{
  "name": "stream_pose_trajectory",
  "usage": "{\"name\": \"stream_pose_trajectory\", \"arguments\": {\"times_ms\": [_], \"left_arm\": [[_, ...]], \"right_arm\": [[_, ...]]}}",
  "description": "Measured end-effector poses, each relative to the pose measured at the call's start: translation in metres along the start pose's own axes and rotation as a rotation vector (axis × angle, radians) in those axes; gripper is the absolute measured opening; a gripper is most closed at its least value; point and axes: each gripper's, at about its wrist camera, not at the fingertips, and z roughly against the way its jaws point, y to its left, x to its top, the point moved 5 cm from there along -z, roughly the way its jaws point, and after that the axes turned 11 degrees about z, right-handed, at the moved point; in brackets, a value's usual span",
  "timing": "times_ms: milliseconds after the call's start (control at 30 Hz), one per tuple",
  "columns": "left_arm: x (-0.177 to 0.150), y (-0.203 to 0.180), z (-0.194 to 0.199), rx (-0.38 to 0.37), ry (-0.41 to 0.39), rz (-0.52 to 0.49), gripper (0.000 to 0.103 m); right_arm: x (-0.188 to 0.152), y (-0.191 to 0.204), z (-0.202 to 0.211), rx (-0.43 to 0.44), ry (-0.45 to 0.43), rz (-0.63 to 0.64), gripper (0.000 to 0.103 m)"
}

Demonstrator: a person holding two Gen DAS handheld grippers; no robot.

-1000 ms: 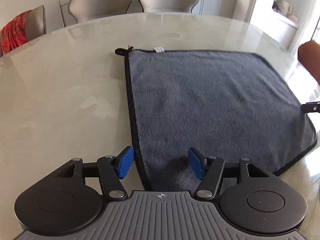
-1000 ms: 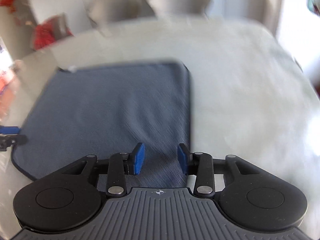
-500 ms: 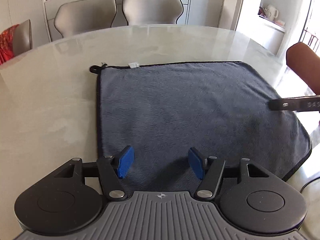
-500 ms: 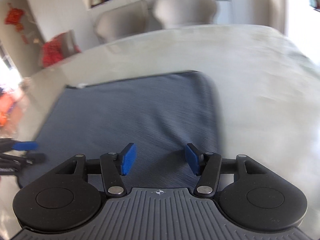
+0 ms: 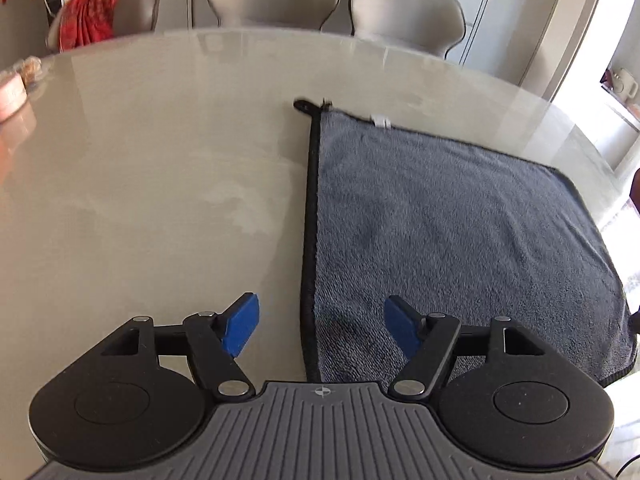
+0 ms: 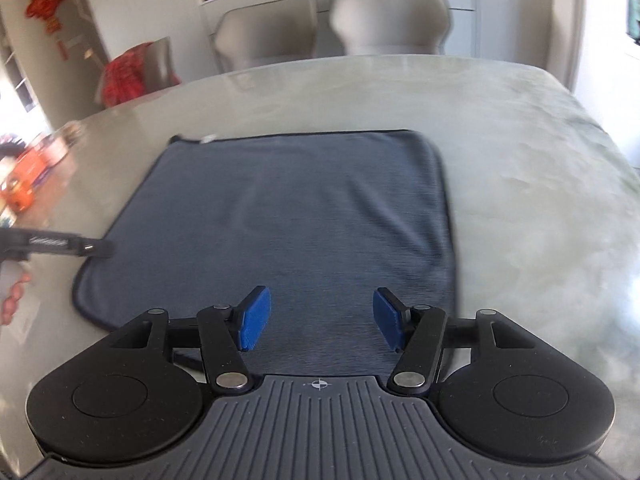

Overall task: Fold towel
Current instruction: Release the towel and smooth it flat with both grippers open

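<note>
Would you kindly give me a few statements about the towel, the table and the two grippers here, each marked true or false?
1. The grey towel lies spread flat on the table. True.
2. The left gripper has its jaws clamped on the towel's edge. False: they stand open, straddling the black-trimmed left edge, with nothing pinched.
3. The right gripper hangs over the towel's near part, jaws open. True.
4. The towel is already folded in half. False: it lies in a single layer, unfolded.
5. A white tag sits on the towel's far edge. True.
</note>
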Motion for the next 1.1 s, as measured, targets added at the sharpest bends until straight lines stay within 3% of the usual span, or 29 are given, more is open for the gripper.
{"name": "stream_pose_trajectory", "arguments": {"times_ms": [200, 333, 600, 867, 967, 1100], "left_arm": [[0.005, -0.003, -0.004, 0.025, 0.029, -0.007, 0.073], [0.005, -0.006, -0.004, 0.052, 0.037, -0.020, 0.074], [0.002, -0.011, -0.008, 0.084, 0.030, -0.047, 0.076], [-0.001, -0.016, -0.010, 0.077, 0.040, -0.059, 0.084], [-0.001, -0.016, -0.012, 0.063, 0.034, -0.059, 0.081], [0.000, -0.016, -0.010, 0.052, 0.031, -0.073, 0.066]], "right_arm": [[0.006, 0.033, 0.001, 0.074, 0.022, 0.031, 0.059], [0.005, 0.044, 0.002, 0.073, 0.043, 0.057, 0.059], [-0.001, 0.044, 0.001, 0.058, 0.093, 0.041, 0.062], [-0.004, 0.042, 0.002, 0.069, 0.100, 0.018, 0.062], [-0.005, 0.042, 0.000, 0.066, 0.107, 0.016, 0.062], [-0.006, 0.042, -0.002, 0.047, 0.129, 0.011, 0.062]]}}
